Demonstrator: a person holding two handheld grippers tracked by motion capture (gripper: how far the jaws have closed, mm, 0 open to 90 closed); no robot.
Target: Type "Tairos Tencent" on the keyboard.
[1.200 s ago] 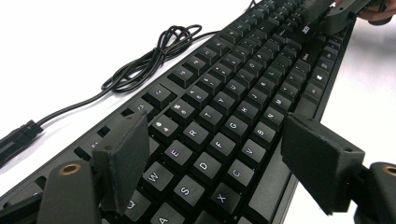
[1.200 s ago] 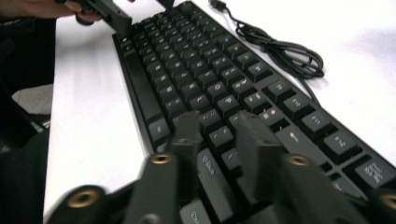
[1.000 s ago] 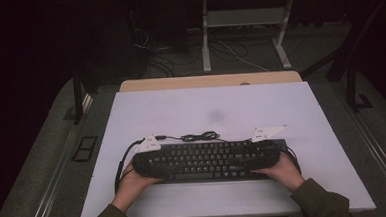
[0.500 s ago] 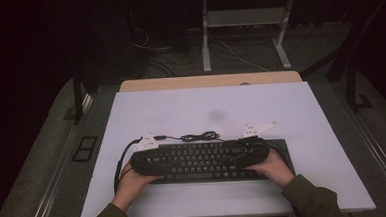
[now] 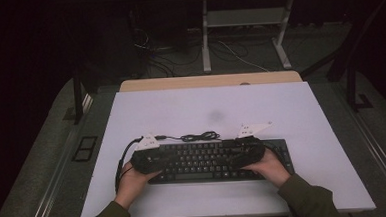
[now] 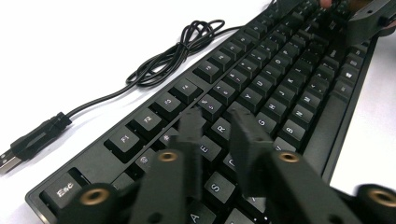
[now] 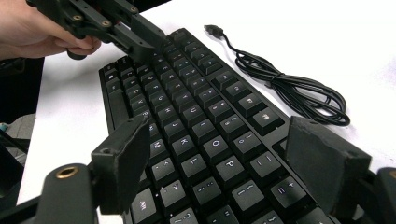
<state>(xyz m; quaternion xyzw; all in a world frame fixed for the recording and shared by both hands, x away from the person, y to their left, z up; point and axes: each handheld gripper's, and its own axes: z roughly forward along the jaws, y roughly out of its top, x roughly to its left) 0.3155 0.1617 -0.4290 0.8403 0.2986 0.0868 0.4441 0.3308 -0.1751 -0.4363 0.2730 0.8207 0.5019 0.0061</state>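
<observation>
A black keyboard (image 5: 203, 160) lies along the near part of the white table (image 5: 206, 108). Its loose cable (image 5: 200, 136) is coiled just behind it, and the USB plug (image 6: 32, 140) rests free on the table. My left gripper (image 6: 217, 123) hovers low over the keys near E and R at the keyboard's left end. Its jaws are drawn nearly together with nothing between them. My right gripper (image 7: 217, 154) hangs over the right-hand keys around O and P, jaws spread wide and empty. Each gripper (image 5: 156, 160) (image 5: 243, 153) is held in a hand.
The table's near edge runs just in front of the keyboard. Bare white surface stretches behind the cable to a wooden strip (image 5: 209, 81) at the far edge. Beyond it stand a desk frame (image 5: 247, 30) and floor cables in the dark.
My right gripper has slid left from the keyboard's right end to over its right-hand keys. The left gripper has stayed at the left end.
</observation>
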